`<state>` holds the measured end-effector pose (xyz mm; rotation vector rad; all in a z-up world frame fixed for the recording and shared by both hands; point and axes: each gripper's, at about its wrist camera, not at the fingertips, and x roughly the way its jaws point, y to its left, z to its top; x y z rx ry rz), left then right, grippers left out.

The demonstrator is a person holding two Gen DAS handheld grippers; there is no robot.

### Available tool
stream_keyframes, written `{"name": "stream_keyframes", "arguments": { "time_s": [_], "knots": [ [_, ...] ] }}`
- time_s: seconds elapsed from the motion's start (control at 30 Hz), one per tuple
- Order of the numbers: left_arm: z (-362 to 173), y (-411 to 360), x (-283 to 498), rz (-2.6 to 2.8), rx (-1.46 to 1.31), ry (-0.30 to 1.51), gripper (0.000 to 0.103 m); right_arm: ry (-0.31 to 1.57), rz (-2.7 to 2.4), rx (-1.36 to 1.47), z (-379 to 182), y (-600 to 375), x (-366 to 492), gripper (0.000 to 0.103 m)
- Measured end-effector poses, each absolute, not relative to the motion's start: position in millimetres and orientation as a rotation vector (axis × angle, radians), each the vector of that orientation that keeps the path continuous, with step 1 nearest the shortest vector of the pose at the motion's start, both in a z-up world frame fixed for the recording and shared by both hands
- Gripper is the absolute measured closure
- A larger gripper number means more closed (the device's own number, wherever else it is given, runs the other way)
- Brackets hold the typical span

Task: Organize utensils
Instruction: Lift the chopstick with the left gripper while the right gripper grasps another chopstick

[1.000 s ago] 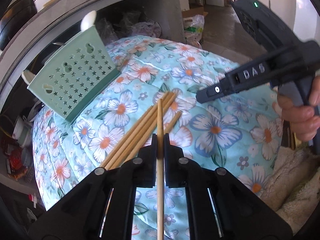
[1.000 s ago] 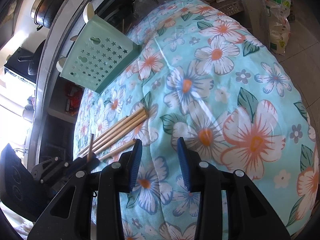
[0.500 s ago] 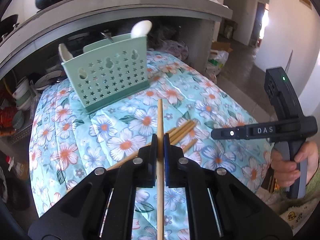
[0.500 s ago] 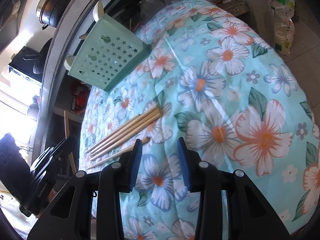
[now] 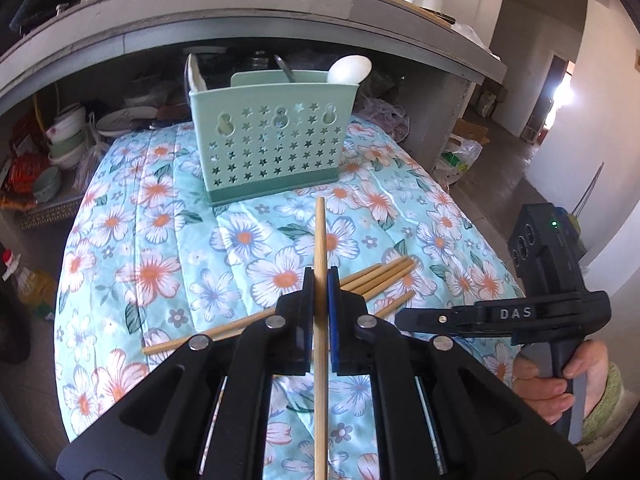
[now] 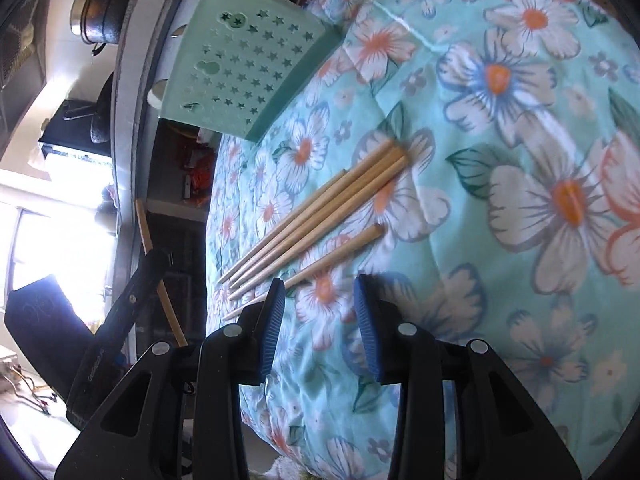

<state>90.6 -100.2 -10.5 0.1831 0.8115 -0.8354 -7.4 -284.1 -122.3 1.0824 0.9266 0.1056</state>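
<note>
My left gripper point(image 5: 320, 292) is shut on a single wooden chopstick point(image 5: 320, 240), which runs straight up between the pads above the flowered cloth point(image 5: 160, 240). Beyond it stands a mint-green utensil holder point(image 5: 272, 144) with star holes and a white spoon point(image 5: 350, 70) in it. Several loose chopsticks point(image 6: 320, 216) lie in a bundle on the cloth, and one more point(image 6: 340, 254) lies apart, its thin end passing under my right gripper's left finger. My right gripper point(image 6: 320, 320) hovers open just short of them, nothing between its pads. It also shows side-on in the left wrist view as the right gripper point(image 5: 404, 314).
A grey counter point(image 5: 280, 12) overhangs the table's far side; bowls and plates point(image 5: 68, 140) sit on the shelf under it at left. A black pot point(image 6: 100, 12) stands on the counter. Bags point(image 5: 460, 156) lie on the floor at right. A hand point(image 5: 560, 380) grips the right handle.
My left gripper rose and rolled with its chopstick, so the holder now stands upright in its view. My right gripper slid closer to the loose chopsticks. Neither gripper's jaws changed.
</note>
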Motion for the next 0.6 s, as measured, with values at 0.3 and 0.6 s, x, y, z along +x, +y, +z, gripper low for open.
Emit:
{"name": "stream_keyframes", "arguments": {
  "time_s": [0.3,0.6],
  "knots": [
    [-12.2,-90.1,98.6,-0.817,0.142,0.828,0.098,0.897,0.039,1.226,-145.6,-292.2,12.6,0.082],
    [-11.5,-89.8,98.2,-0.815,0.135,0.829,0.098,0.853,0.032,1.285,-151.9,-298.8,5.0,0.087]
  ]
}}
